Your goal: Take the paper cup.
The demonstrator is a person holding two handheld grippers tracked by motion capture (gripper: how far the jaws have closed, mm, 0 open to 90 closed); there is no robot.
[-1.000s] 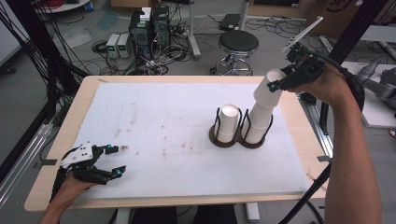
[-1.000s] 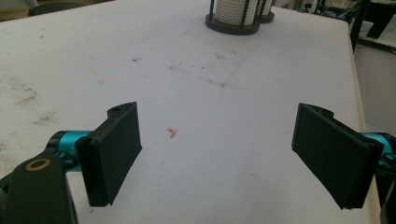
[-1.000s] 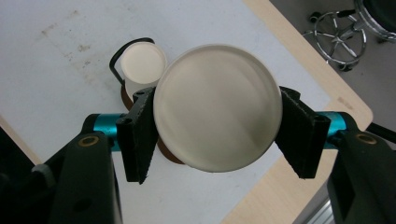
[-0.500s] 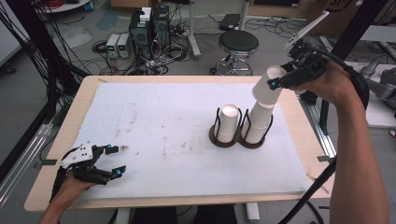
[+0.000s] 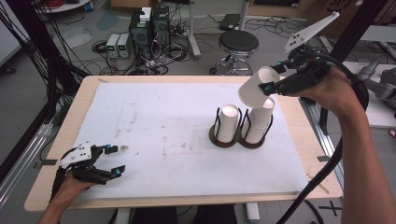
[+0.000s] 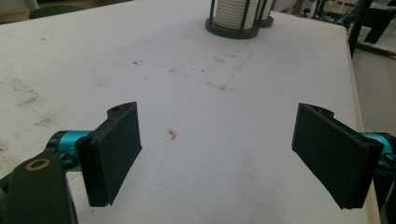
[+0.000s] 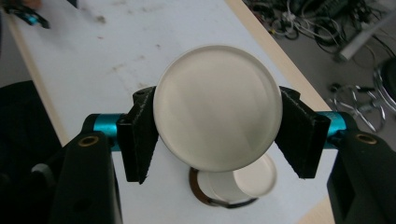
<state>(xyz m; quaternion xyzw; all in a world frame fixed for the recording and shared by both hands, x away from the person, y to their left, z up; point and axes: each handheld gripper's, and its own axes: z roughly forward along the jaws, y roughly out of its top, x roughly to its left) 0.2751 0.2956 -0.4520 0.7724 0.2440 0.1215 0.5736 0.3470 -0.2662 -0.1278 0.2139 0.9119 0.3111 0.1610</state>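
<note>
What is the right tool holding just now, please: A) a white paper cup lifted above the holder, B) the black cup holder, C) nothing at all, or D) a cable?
A: the right tool has its jaws closed on a white paper cup, tilted above the stack in the black cup holder.

A holder is standing right of the table's middle, two cup stacks sitting side by side in it. One cup is hanging above the right stack. A stool is standing behind the table.
</note>
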